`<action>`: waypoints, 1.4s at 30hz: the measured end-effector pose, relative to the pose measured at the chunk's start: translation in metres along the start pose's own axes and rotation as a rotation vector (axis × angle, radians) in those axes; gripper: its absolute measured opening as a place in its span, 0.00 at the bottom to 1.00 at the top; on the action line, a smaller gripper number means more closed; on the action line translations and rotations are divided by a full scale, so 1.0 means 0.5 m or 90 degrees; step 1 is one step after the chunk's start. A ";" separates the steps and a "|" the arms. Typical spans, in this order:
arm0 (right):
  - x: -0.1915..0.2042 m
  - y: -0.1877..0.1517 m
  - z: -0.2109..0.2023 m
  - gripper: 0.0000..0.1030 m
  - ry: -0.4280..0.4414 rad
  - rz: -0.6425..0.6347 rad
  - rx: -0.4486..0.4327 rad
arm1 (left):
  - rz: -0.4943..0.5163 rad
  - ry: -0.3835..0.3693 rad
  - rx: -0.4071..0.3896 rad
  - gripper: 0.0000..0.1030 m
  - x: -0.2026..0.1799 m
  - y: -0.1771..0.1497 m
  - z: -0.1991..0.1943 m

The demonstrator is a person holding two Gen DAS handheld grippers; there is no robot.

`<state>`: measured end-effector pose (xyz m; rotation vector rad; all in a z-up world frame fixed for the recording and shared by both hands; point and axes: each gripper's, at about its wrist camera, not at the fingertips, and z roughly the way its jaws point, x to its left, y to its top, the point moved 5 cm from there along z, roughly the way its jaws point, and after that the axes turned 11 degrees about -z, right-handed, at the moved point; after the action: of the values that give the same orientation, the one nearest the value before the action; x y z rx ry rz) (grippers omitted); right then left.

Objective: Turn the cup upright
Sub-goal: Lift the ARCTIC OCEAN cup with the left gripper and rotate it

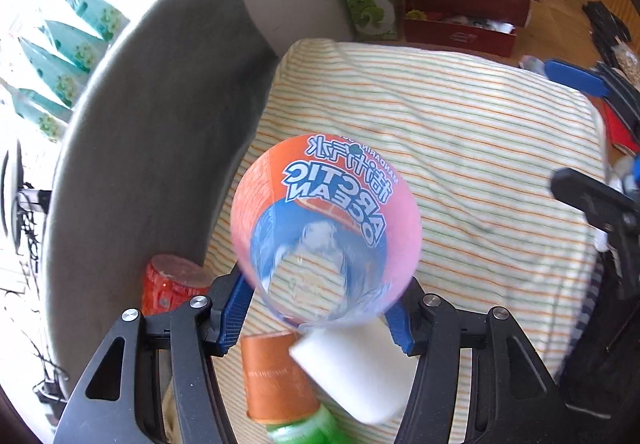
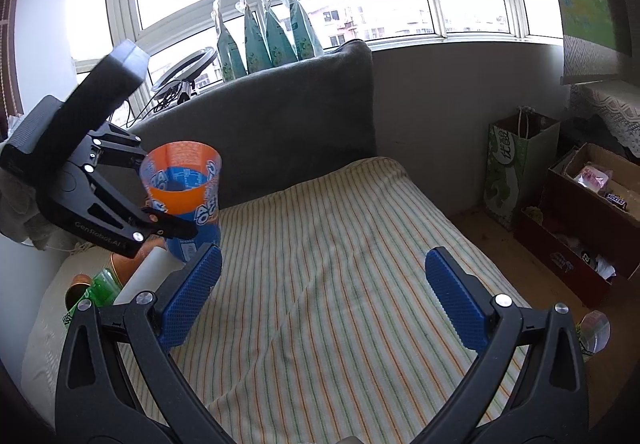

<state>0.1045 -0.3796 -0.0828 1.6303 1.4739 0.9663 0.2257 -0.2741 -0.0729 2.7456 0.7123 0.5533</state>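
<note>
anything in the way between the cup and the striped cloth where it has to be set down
Nothing visible. The left gripper holds the cup mouth-up in the air; the striped cloth beside it lies bare, and the open right gripper hangs back from it.

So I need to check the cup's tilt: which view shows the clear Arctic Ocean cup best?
The right wrist view: the cup appears whole from the side, mouth up, held off the striped cloth by the left gripper. The left wrist view shows only a blurred close-up through its mouth, lettering reversed.
</note>
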 end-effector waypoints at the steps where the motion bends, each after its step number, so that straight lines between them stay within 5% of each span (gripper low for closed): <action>1: 0.002 0.000 -0.008 1.00 0.000 -0.001 -0.004 | 0.001 -0.002 -0.009 0.56 -0.009 -0.004 -0.017; 9: 0.018 -0.014 -0.084 1.00 -0.006 -0.010 -0.026 | -0.006 -0.016 -0.045 0.56 -0.085 -0.020 -0.099; 15: 0.014 -0.023 -0.131 1.00 -0.011 -0.007 -0.036 | -0.015 -0.012 -0.025 0.56 -0.126 -0.085 -0.145; 27: 0.053 -0.046 -0.170 1.00 0.016 -0.019 -0.045 | -0.034 0.001 0.121 0.56 -0.170 -0.311 -0.114; 42: 0.007 -0.073 -0.199 1.00 -0.023 -0.006 -0.028 | -0.046 -0.065 0.082 0.61 -0.229 -0.216 -0.018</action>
<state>-0.0004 -0.3700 -0.0697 1.6003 1.4257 0.9525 0.0846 -0.2394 -0.1342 2.8282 0.8460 0.3610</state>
